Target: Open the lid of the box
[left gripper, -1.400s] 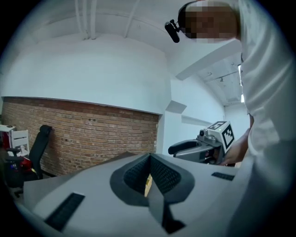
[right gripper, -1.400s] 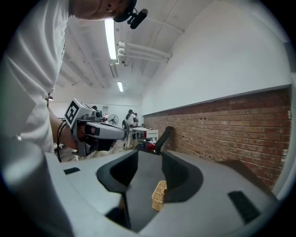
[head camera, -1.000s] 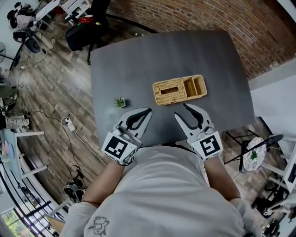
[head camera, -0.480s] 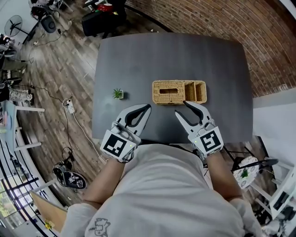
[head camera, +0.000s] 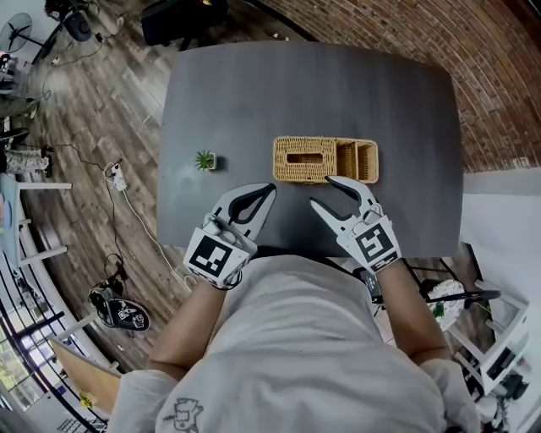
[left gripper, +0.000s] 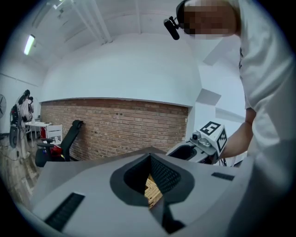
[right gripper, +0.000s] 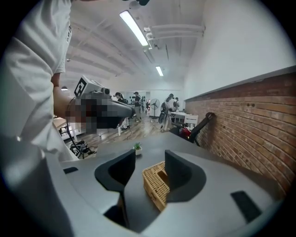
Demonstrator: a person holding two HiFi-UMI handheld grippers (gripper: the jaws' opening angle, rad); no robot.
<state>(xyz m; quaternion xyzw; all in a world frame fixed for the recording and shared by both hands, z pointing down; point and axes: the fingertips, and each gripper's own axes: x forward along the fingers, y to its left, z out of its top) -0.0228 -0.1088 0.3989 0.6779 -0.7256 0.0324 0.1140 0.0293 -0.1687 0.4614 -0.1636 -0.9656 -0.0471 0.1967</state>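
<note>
A woven wicker box [head camera: 325,159] lies mid-table; its left part is covered by a lid with a slot [head camera: 305,158], and its right part has open compartments [head camera: 357,160]. My right gripper [head camera: 323,192] is open just in front of the box, its far fingertip close to the box's front edge. Its jaws have just been opening, and nothing is between them. In the right gripper view the box [right gripper: 156,184] shows ahead between the open jaws of the gripper [right gripper: 150,159]. My left gripper [head camera: 269,189] is shut and empty, left of the right one and short of the box. A sliver of the box [left gripper: 152,190] shows through it.
The dark grey table [head camera: 254,93] also carries a small potted plant [head camera: 204,159] left of the box. A brick wall [head camera: 439,42] runs behind the table. A black chair [head camera: 173,13] stands at the far left corner. Cables and a power strip [head camera: 112,176] lie on the wood floor.
Both grippers have come down and forward toward the box. The right gripper's jaws stand wider apart than before. The left gripper stays shut.
</note>
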